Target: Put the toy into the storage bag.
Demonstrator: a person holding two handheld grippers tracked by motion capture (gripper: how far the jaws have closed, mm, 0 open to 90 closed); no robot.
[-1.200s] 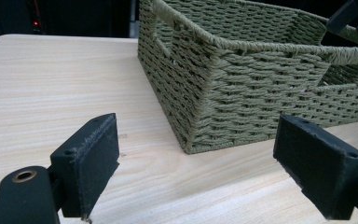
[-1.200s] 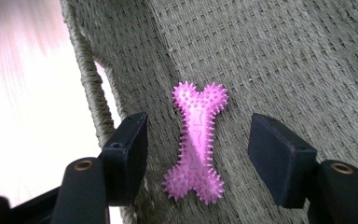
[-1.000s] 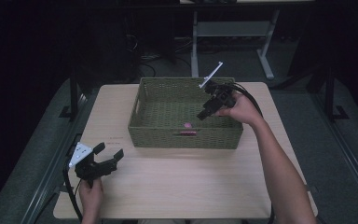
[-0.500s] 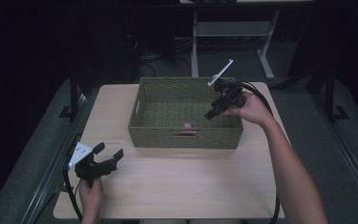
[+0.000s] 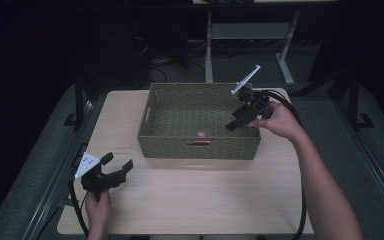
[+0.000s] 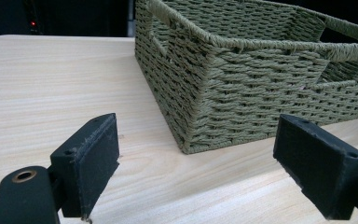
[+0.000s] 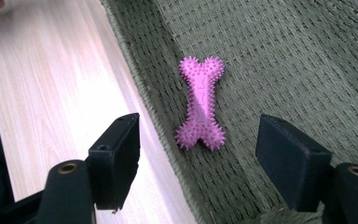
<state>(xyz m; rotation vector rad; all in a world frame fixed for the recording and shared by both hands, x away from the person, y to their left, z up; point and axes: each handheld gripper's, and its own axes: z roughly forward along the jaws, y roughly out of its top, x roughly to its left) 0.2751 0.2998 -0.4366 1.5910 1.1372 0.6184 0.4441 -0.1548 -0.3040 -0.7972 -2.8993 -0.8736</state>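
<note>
A pale wooden table (image 5: pixel 180 200) stands in a dark room, on grey floor, with a white metal frame (image 5: pixel 245 35) behind it. On the table sits a rectangular olive-green woven basket (image 5: pixel 200 147). A pink spiky bone-shaped rubber toy (image 7: pixel 201 103) lies flat on the basket's floor near its front wall. The right gripper (image 5: pixel 236 122) hangs over the basket's right end, jaws just opening, nothing between them. The left gripper (image 5: pixel 115 169) rests near the table's front left corner, jaws apart and empty.
</note>
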